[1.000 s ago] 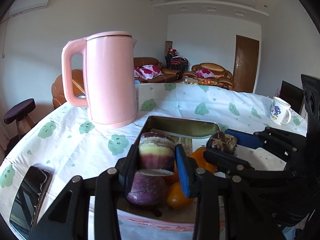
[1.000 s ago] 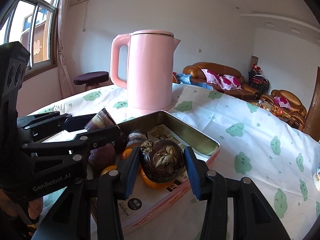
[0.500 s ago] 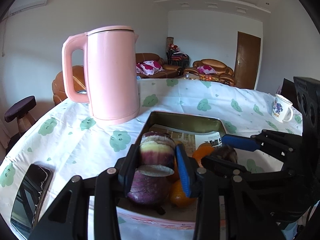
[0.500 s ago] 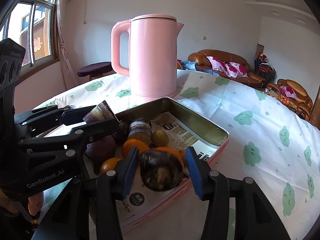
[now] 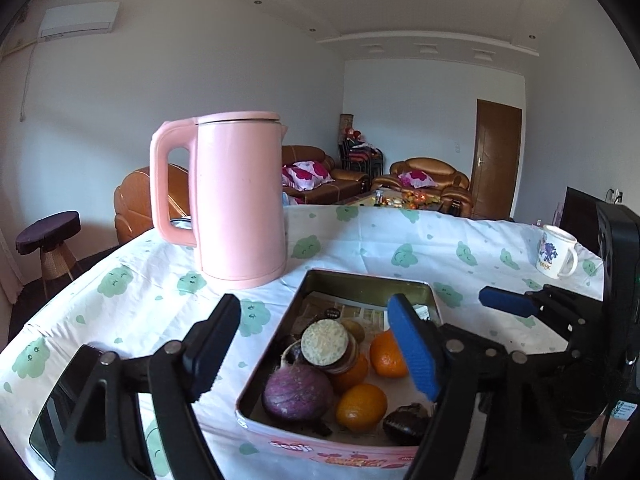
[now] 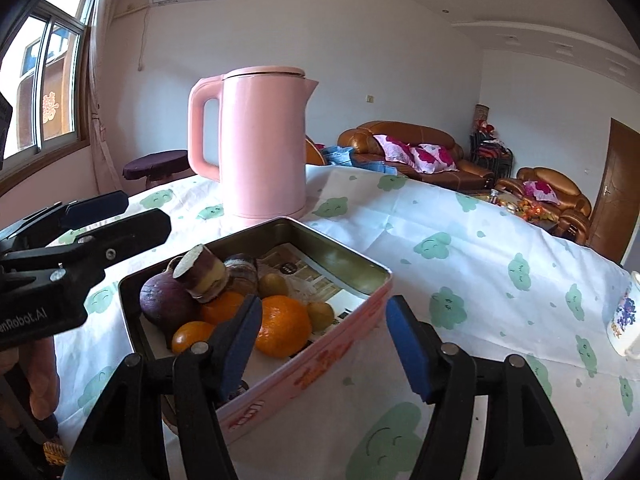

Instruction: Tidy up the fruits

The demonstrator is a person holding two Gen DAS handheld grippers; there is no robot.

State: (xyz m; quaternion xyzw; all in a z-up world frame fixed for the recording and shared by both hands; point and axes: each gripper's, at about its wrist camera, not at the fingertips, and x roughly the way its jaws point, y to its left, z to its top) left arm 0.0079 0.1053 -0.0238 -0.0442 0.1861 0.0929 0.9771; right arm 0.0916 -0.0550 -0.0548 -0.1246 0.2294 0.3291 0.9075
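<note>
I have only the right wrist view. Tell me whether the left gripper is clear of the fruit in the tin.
Observer: The left gripper has just been opening. Its fingers stand wide apart with nothing between them, and the cut purple root rests on the pile in the tin.
Operator: Check the tin's near corner; it is hidden from me.
Observer: A dark brown fruit lies free there, beside an orange.
Operator: Name anything on the table to the left of the tin.
Observer: A dark phone lies flat on the tablecloth near the table's edge.
</note>
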